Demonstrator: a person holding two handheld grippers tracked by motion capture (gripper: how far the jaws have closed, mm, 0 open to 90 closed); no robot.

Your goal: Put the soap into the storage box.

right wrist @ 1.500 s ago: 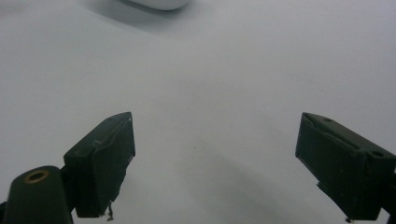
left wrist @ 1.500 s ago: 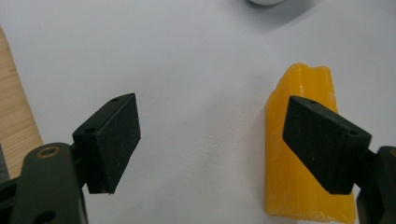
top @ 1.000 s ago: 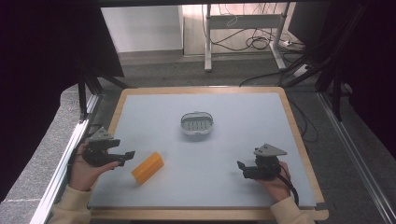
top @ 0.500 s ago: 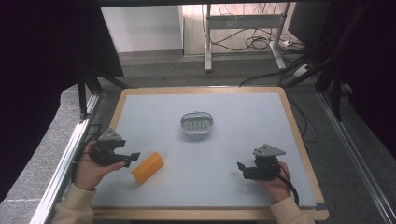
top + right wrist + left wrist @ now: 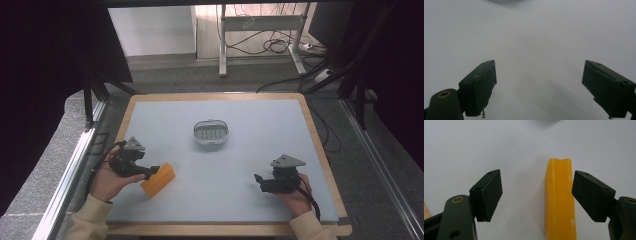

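The yellow block (image 5: 158,179) lies flat on the pale grey table (image 5: 250,150) near its front left corner, between the spread jaws of the left gripper (image 5: 536,192), close to one pad and seemingly not quite touching. A small grey dish (image 5: 211,133) sits mid-table, with bare surface out to the wooden rim (image 5: 315,135). The right gripper (image 5: 261,180), jaws wide apart on nothing, rests near the front right edge; beyond lie dark floor and cables (image 5: 270,45).

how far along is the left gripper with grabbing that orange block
Done: the left gripper is lined up, open jaws straddling the orange block. In hand: one pad sits close beside it, the other apart. Left: closing, lifting. The right gripper rests open on the table.
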